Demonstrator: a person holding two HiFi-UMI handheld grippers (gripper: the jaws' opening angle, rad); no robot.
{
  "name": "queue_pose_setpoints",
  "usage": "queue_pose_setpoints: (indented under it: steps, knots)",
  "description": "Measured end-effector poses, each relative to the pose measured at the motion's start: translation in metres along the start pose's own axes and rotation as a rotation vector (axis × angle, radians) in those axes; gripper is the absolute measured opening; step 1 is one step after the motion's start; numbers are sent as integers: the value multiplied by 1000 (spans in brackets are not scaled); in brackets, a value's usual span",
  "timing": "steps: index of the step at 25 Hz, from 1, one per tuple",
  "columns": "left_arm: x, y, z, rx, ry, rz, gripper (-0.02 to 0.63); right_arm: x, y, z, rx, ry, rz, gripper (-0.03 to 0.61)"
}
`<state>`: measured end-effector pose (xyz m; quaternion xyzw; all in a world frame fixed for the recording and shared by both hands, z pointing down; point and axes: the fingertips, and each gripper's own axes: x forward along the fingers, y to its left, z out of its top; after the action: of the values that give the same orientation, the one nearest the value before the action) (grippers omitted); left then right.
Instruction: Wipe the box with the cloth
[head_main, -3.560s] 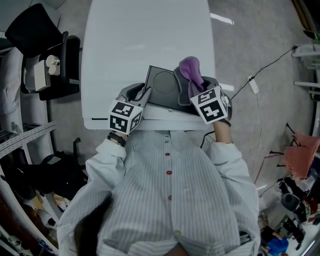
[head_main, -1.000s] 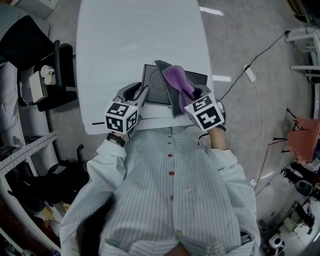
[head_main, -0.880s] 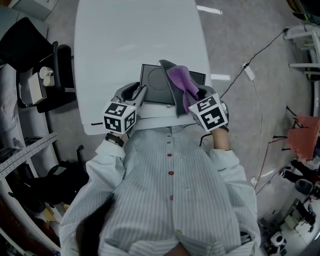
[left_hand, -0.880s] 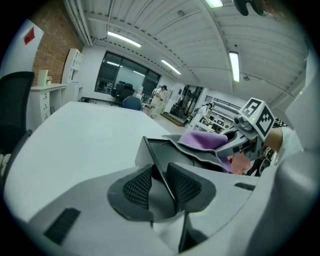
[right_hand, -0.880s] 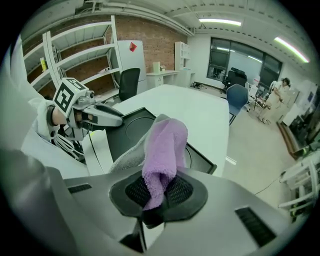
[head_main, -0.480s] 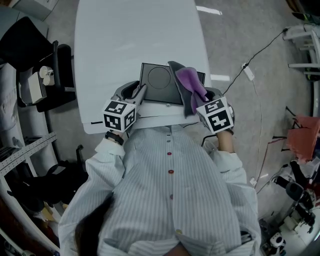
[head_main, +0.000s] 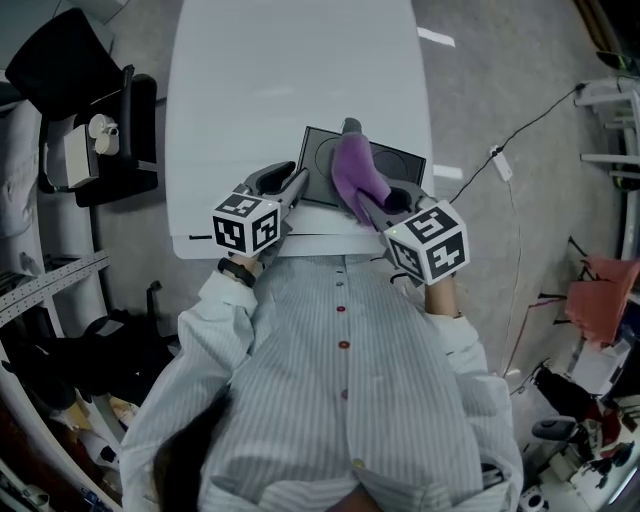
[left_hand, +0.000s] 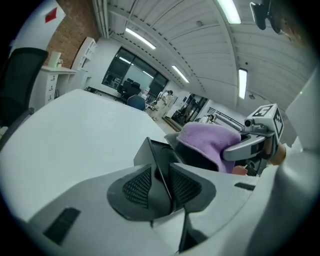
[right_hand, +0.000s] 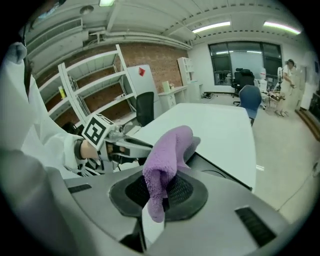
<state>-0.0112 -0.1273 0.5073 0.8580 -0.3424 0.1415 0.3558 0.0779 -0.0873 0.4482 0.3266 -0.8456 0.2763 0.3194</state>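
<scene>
Two tongs meet at the dark box (head_main: 322, 160). The left tongs (left_hand: 162, 182) are closed on a thin edge of it, with the meshed pads (left_hand: 137, 186) pressed against that edge from both sides. In the head view this grip sits at the box's 8 o'clock corner. The right tongs (right_hand: 157, 192) are clamped on a purple cloth (right_hand: 167, 150). One fold hangs down between the jaws and the rest bunches up beyond them.

Seen from the head view, the cloth lies over the box lid and runs from the box's 5 o'clock side up toward 12, covering part of a round mark on the lid. The right tongs reach in from 4 o'clock and the left from 7 o'clock. The two tips are close together but apart.

The box sits on the white surface (head_main: 290, 70) near its 6 o'clock edge, just in front of the person's striped shirt (head_main: 340, 400). Whether the box lies flat or is tipped up cannot be told. A black chair (head_main: 60, 60) stands off the surface at 10 o'clock, and a cable (head_main: 530, 125) trails over the grey floor (head_main: 500, 60) at 3 o'clock.
</scene>
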Motion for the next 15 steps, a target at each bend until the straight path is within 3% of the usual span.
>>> queue_pose_setpoints:
  steps: [3, 9, 15]
  knots:
    - [-5, 2, 2, 48, 20, 11, 92, 23, 26, 17, 2, -20, 67, 44]
    - [-7, 2, -1, 182, 81, 35, 92, 66, 48, 9, 64, 41, 91, 44]
    - [-8, 3, 0, 188, 68, 24, 92, 88, 42, -3, 44, 77, 46, 44]
